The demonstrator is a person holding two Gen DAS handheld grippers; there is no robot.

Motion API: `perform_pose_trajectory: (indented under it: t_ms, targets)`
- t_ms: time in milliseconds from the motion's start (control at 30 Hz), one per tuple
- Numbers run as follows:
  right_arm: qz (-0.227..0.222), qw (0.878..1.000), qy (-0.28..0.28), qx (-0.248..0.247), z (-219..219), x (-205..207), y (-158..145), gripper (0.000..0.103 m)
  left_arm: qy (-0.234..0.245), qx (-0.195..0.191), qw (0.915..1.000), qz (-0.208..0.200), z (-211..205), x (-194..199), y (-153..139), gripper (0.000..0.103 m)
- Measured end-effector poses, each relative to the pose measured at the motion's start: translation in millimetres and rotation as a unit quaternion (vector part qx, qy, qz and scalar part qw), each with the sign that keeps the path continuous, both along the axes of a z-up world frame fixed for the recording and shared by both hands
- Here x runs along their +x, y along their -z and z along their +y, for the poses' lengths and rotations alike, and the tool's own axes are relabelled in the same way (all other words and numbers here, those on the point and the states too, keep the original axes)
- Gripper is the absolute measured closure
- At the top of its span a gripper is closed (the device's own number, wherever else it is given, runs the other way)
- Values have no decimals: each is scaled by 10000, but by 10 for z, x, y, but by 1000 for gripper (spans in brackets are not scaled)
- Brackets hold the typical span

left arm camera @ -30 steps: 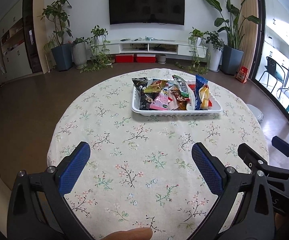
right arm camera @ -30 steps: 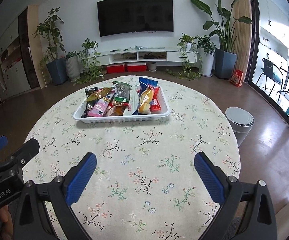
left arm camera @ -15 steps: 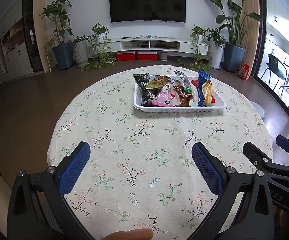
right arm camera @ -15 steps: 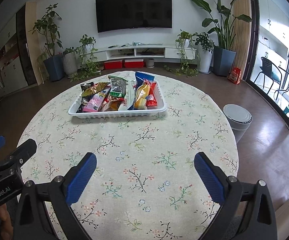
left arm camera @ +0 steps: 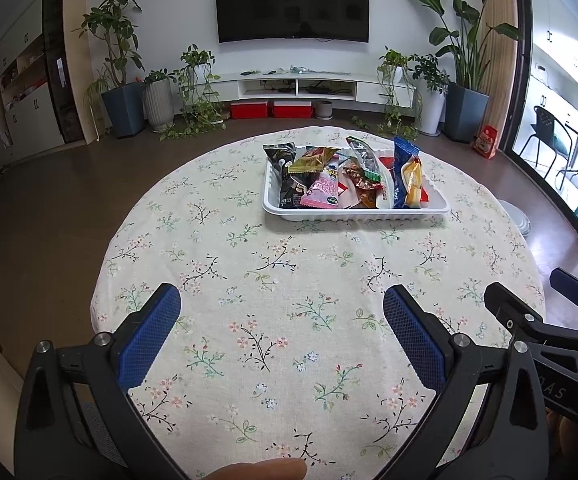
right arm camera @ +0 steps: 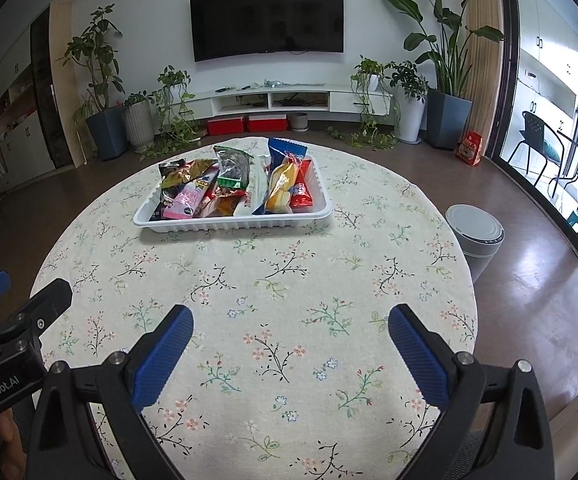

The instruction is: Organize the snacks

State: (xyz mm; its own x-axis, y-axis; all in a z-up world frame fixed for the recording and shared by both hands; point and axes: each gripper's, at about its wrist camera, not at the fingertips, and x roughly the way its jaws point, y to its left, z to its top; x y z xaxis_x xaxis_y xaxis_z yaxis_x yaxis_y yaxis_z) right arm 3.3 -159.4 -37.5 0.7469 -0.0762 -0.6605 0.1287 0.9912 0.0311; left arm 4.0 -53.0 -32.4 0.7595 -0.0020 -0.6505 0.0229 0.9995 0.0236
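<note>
A white plastic tray (left arm camera: 353, 215) (right arm camera: 233, 224) sits on the far half of a round table with a floral cloth (left arm camera: 281, 280) (right arm camera: 281, 280). It holds several snack packets, among them a pink one (left arm camera: 323, 192) (right arm camera: 187, 201), a blue-and-yellow one (left arm camera: 407, 176) (right arm camera: 283, 184) and a red one (right arm camera: 303, 188). My left gripper (left arm camera: 281, 308) is open and empty over the near part of the table. My right gripper (right arm camera: 289, 328) is open and empty too, beside the left one, whose body shows at the left (right arm camera: 13, 344).
A grey lidded bin (right arm camera: 475, 236) stands on the floor right of the table. Potted plants, a TV and a low white cabinet line the far wall. Glass doors are at the right. A fingertip (left arm camera: 265, 470) shows at the bottom edge.
Both grippers have moved forward over the table, so the tray looks closer and larger. Both stay open and empty. The snacks have not moved.
</note>
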Motion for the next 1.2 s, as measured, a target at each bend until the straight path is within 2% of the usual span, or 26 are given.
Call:
perform_pose_trajectory:
  t_ms: [1200]
  targets:
    - [93,10000,-19,8,-68,-57,99,3,44,-18,10000,64,-9,-14,113,0]
